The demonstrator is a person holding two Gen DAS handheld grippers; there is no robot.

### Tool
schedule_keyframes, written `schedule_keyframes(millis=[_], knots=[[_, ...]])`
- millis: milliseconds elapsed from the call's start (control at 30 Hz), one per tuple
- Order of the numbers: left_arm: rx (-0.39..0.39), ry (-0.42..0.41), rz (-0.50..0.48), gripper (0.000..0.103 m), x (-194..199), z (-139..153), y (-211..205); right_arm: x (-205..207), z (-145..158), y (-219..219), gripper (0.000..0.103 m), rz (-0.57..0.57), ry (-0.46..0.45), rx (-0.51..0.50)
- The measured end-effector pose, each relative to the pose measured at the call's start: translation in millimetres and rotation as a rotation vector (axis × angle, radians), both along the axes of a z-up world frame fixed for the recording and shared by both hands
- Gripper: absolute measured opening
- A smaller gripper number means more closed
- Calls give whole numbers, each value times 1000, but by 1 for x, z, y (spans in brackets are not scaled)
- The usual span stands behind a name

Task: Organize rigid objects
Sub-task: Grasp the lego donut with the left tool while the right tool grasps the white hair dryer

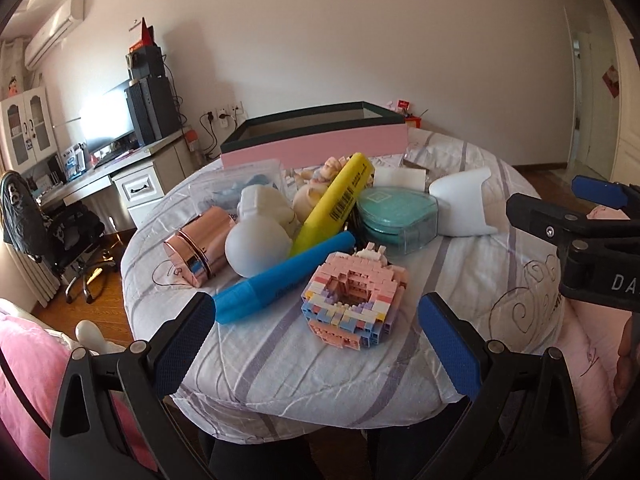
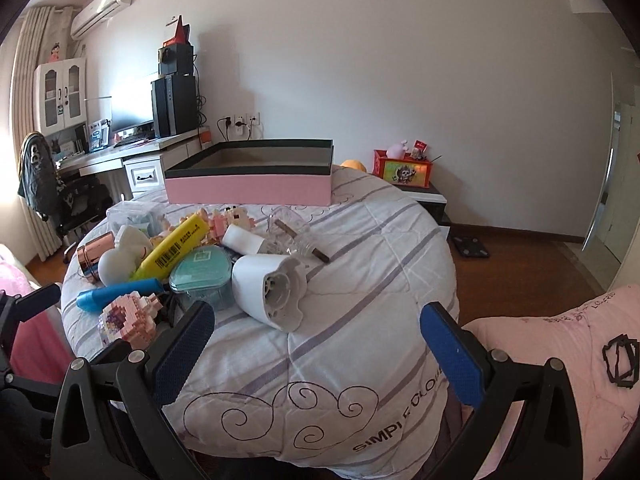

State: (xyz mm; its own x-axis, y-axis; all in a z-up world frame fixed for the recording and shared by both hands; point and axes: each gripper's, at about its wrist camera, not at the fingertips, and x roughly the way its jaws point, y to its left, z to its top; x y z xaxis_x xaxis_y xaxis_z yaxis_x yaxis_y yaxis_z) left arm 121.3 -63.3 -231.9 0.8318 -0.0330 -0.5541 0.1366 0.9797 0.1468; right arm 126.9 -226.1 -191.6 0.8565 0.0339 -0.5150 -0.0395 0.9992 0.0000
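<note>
Left wrist view: quilted table (image 1: 280, 360) is carrying the clutter; left gripper (image 1: 316, 340) is gaping wide, empty, facing the brick model (image 1: 352, 300); squeezing risks crumbling it.

Right wrist view: right gripper (image 2: 316, 344) is spreading wide, empty, near the white holder (image 2: 272, 288); pink box (image 2: 248, 184) is waiting behind; holder risks rolling.

Left gripper (image 1: 316, 334): held wide open, nothing gripped, above the quilted table (image 1: 500, 280).
Block model (image 1: 354, 300): seen between the blue pads.
Markers: blue highlighter (image 1: 280, 278) crossed by yellow highlighter (image 1: 334, 204).
Pink box (image 1: 316, 142): set behind the pile.

Pink box (image 2: 248, 190), yellow highlighter (image 1: 340, 200)
</note>
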Motion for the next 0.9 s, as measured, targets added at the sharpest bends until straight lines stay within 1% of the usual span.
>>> schedule_keyframes(millis=[33, 67, 100, 133, 167, 200, 233, 267, 300, 367, 467, 633, 700, 733, 800, 833, 867, 900], knots=[[-2, 9, -4, 100, 4, -3, -1, 3, -3, -1, 103, 6, 8, 7], [0, 17, -8, 94, 7, -7, -2, 5, -6, -1, 103, 11, 14, 12], [-9, 26, -15, 91, 11, -10, -1, 8, -9, -1, 103, 17, 19, 16], [-25, 39, -31, 85, 14, -12, -1, 11, -12, 0, 103, 24, 24, 20], [-38, 50, -41, 76, 18, -13, -1, 13, -14, 0, 103, 30, 25, 22], [-52, 55, -50, 70, 20, -14, 0, 15, -16, 1, 103, 34, 28, 21], [-62, 59, -68, 61, 23, -15, 0, 18, -17, 3, 103, 38, 33, 19], [-67, 59, -82, 55, 25, -15, -1, 21, -19, 4, 103, 42, 34, 20], [-68, 55, -93, 53, 27, -15, -2, 24, -20, 5, 103, 47, 38, 21], [-63, 50, -105, 53, 31, -17, -5, 30, -21, 6, 103, 54, 41, 22], [-81, 47, -133, 53, 30, -15, -4, 42, -25, 9, 103, 74, 52, 22], [-110, 17, -167, 53, 20, -3, 5, 64, -31, 13, 102, 105, 79, 36], [-107, -11, -178, 53, 18, 3, 7, 70, -33, 11, 98, 117, 84, 55], [-100, -23, -172, 53, 19, 5, 7, 73, -33, 9, 93, 120, 88, 61], [-110, -22, -177, 53, 24, 8, 8, 77, -35, 6, 87, 127, 94, 77], [-117, -19, -172, 53, 25, 9, 10, 79, -36, 4, 79, 144, 101, 97], [-116, -18, -168, 53, 29, 10, 10, 82, -36, 2, 74, 157, 111, 117], [-114, -24, -167, 53, 31, 12, 11, 85, -38, 1, 74, 160, 121, 126]])
